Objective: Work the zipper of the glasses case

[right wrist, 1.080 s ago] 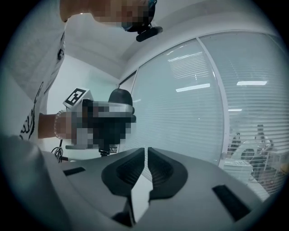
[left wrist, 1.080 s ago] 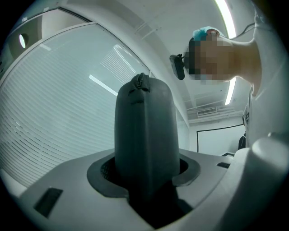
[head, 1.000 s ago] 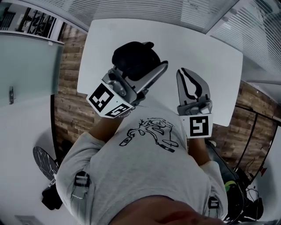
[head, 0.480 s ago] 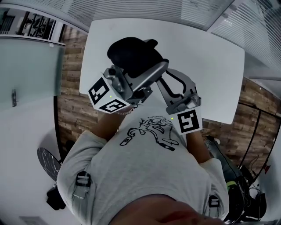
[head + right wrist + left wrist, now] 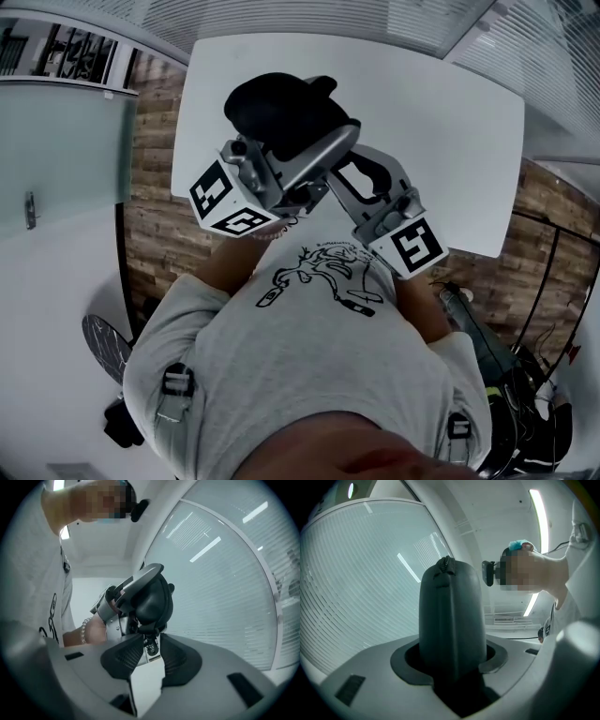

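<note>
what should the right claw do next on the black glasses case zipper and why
Probably close the right claw on the small metal zipper pull: its jaws have just been opening and stand apart with the pull between them, ungripped, while the left claw clamps the black rounded glasses case.

Your grey right gripper (image 5: 345, 167) has swung in from well apart on the right, rolling over as it came, and now points at the near end of the black rounded glasses case (image 5: 277, 108). Its fingers (image 5: 122, 656) have just been opening (the small metal zipper pull (image 5: 151, 649) stands between them, unpinched). Your left gripper (image 5: 292, 142) has rolled slightly, tipping the case a little.
</note>
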